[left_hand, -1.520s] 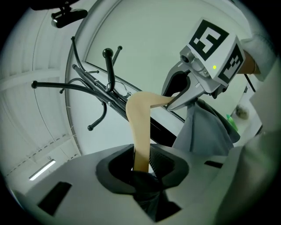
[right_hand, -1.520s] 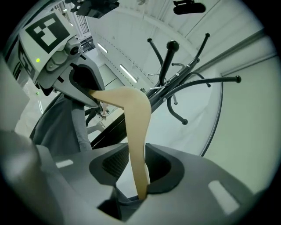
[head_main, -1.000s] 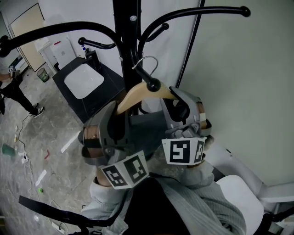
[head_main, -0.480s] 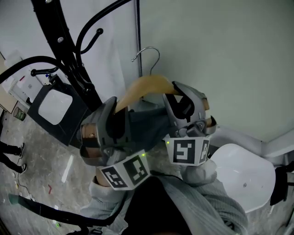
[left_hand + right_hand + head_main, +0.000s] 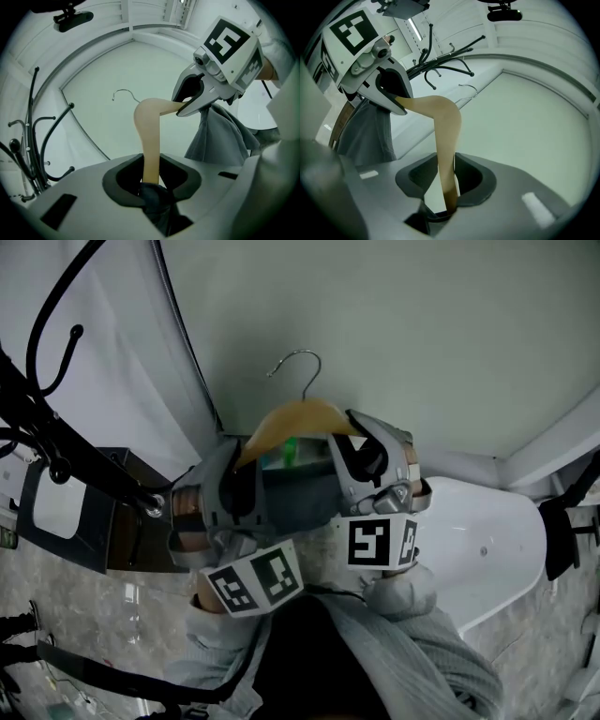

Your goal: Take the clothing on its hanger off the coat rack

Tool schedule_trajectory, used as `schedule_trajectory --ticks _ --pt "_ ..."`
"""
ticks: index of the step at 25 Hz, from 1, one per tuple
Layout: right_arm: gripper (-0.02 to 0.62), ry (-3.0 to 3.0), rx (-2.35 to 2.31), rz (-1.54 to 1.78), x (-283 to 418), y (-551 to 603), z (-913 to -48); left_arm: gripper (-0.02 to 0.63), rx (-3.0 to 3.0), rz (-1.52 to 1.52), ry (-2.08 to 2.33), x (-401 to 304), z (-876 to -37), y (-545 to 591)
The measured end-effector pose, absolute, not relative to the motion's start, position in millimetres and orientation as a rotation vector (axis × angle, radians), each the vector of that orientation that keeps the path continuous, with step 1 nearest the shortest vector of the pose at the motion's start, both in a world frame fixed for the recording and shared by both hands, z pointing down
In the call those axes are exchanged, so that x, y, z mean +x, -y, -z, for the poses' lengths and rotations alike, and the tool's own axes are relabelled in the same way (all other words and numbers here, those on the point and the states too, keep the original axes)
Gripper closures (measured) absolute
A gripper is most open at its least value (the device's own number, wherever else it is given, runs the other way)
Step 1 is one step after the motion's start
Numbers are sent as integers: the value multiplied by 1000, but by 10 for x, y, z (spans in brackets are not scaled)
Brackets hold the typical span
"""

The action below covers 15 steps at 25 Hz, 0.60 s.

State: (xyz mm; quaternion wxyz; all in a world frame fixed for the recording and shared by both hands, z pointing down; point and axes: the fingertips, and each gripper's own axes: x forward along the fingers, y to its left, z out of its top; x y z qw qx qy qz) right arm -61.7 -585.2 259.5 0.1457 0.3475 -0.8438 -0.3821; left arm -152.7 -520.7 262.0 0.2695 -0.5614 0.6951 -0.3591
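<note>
Left tongs (image 5: pixel 151 177) and right tongs (image 5: pixel 447 182) each clamp one end of the wooden hanger (image 5: pixel 298 415). Grey clothing (image 5: pixel 300 491) hangs between them, apart from the coat rack (image 5: pixel 66 460).

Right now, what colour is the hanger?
Light tan wood. The hanger shows best in the left gripper view.
</note>
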Motion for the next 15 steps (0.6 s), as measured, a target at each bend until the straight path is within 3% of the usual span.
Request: schedule_trajectory --ticks 15 --pt "488 2334 1052 1019 -407 6068 -2965 508 -1640 966 -1790 -1388 -2969 5541"
